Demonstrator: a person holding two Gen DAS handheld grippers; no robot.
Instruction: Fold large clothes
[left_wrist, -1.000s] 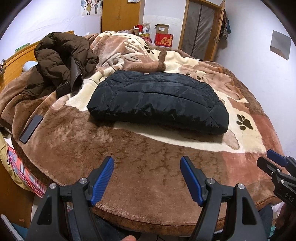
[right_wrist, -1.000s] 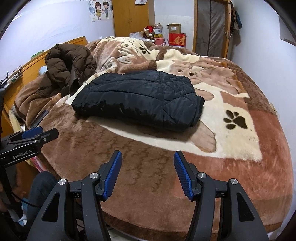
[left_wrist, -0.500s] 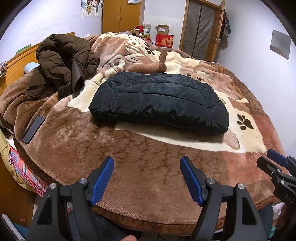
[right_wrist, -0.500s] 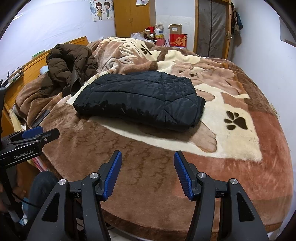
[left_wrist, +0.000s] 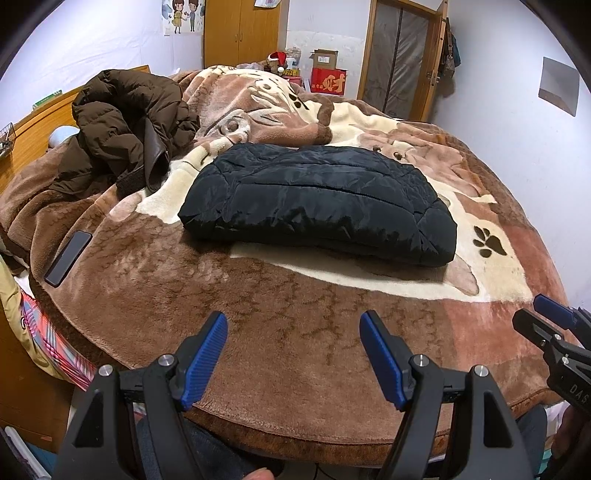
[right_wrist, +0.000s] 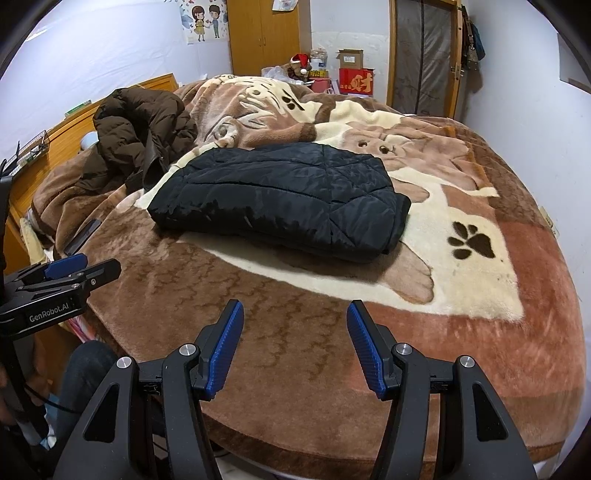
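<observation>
A black quilted jacket (left_wrist: 317, 206) lies folded flat in the middle of the bed; it also shows in the right wrist view (right_wrist: 284, 199). A brown puffer coat (left_wrist: 125, 125) lies crumpled at the far left, also in the right wrist view (right_wrist: 140, 129). My left gripper (left_wrist: 293, 343) is open and empty above the near bed edge, well short of the jacket. My right gripper (right_wrist: 295, 332) is open and empty, likewise short of it. Each gripper shows at the other view's edge.
A brown plush blanket (left_wrist: 295, 332) with a paw print covers the bed. A black phone (left_wrist: 68, 257) lies at its left edge. A wooden headboard (left_wrist: 26, 122) is at left, boxes (left_wrist: 328, 79) and a door (left_wrist: 399, 59) behind. My legs are below.
Both cameras have tilted or drawn back slightly, so the jacket sits a little lower in view. Both grippers stay open and empty.
</observation>
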